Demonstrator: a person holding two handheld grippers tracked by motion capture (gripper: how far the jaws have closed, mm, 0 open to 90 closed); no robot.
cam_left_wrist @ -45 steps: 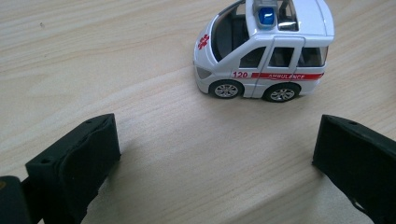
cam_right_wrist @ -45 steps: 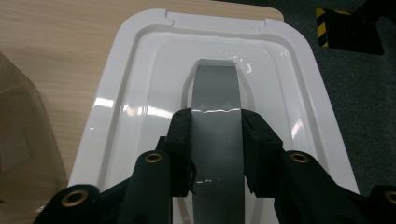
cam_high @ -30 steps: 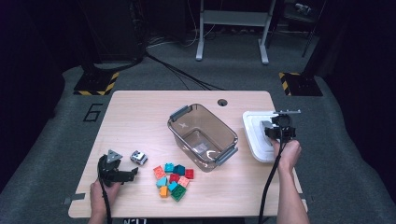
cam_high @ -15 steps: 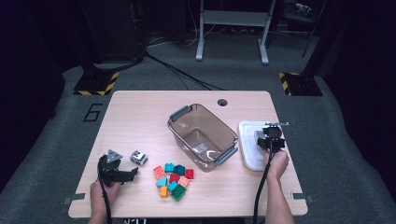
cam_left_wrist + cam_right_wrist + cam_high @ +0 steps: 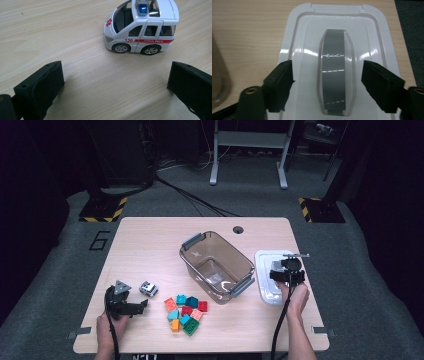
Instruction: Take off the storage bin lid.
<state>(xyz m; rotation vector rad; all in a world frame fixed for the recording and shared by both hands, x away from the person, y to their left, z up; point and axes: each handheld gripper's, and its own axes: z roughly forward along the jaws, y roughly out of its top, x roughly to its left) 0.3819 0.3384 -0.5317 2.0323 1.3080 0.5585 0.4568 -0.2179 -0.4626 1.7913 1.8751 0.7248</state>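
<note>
White lid (image 5: 372, 45) lies flat by the table's (image 5: 150, 240) right edge; my right gripper (image 5: 327, 87), its jaws just opened, straddles the grey handle (image 5: 333, 75) to lift it. Left gripper (image 5: 112, 92) waits open.

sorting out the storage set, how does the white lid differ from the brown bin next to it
The white lid is opaque and lies flat; the brown bin is see-through, deep and stands open, empty. The lid carries one grey handle on top, under the right gripper; the bin has a grey latch at each end. Both rest on the table.
</note>
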